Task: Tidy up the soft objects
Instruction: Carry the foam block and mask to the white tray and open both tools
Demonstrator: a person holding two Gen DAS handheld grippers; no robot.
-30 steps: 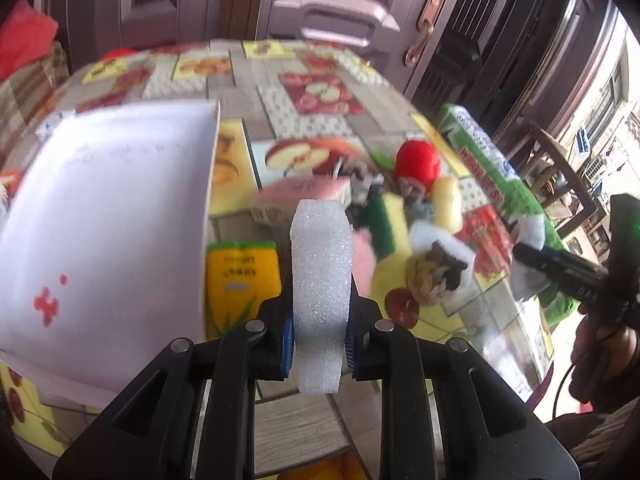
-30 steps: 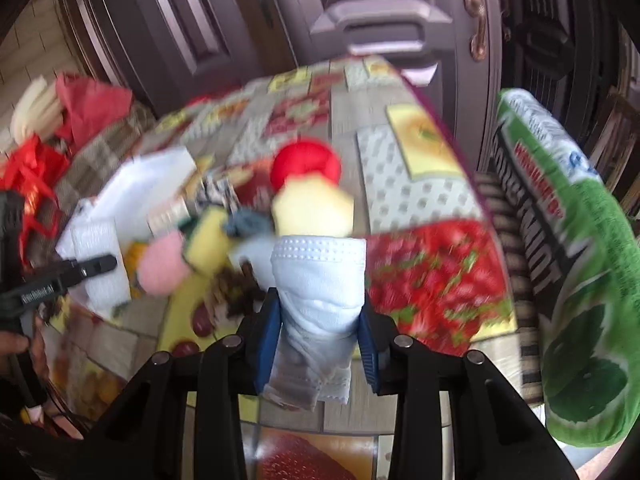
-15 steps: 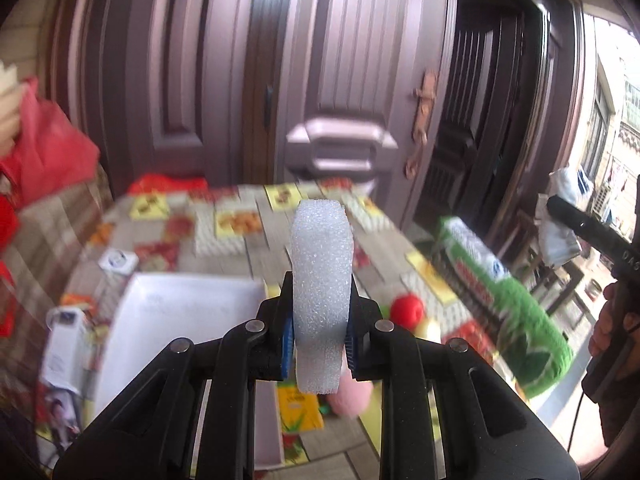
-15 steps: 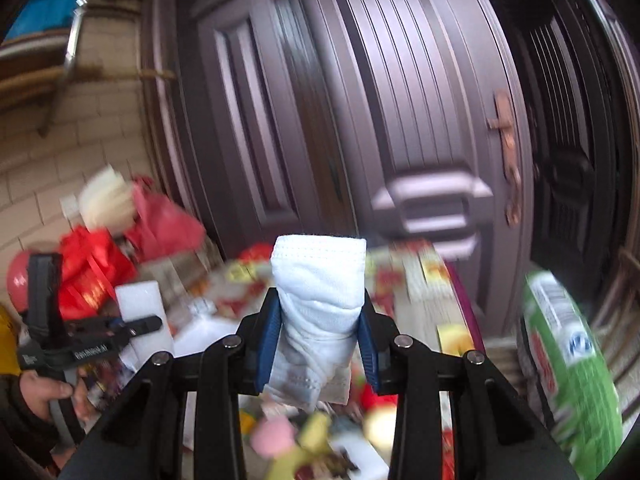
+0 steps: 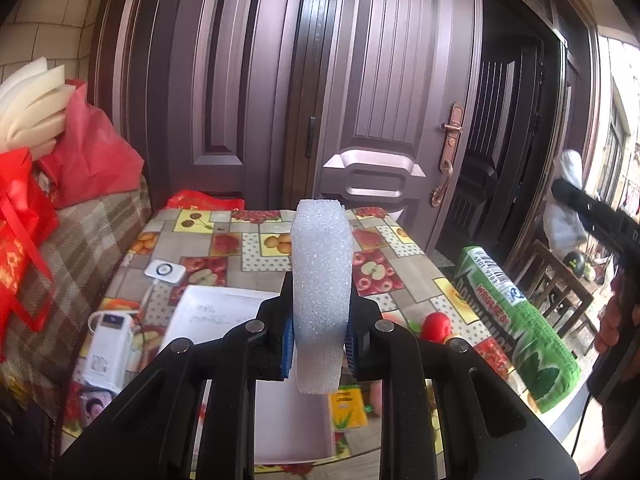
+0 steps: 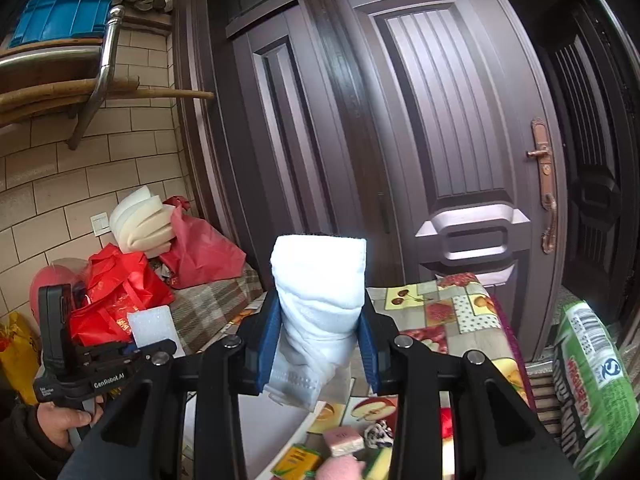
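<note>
My left gripper (image 5: 318,334) is shut on a white foam block (image 5: 321,280), held upright high above the table. My right gripper (image 6: 318,348) is shut on a folded white cloth (image 6: 320,300), also raised. The white box (image 5: 216,312) lies open on the fruit-pattern tablecloth (image 5: 256,252) below the left gripper. A red ball (image 5: 436,326), a yellow packet (image 5: 346,404) and a pink soft piece (image 6: 340,470) lie on the table near the box. In the right wrist view the left gripper (image 6: 132,350) with its foam (image 6: 154,326) shows at the left.
A big green bag (image 5: 516,324) lies at the table's right edge. A white power bank (image 5: 106,352) and a small white device (image 5: 164,270) sit at the left. Red bags (image 6: 120,300) and foam sheets (image 6: 140,218) are piled on a sofa. A dark door (image 5: 384,92) stands behind.
Both grippers have lifted and tilted up from the table, each keeping its hold; the views now show the door instead of the pile of soft things.
</note>
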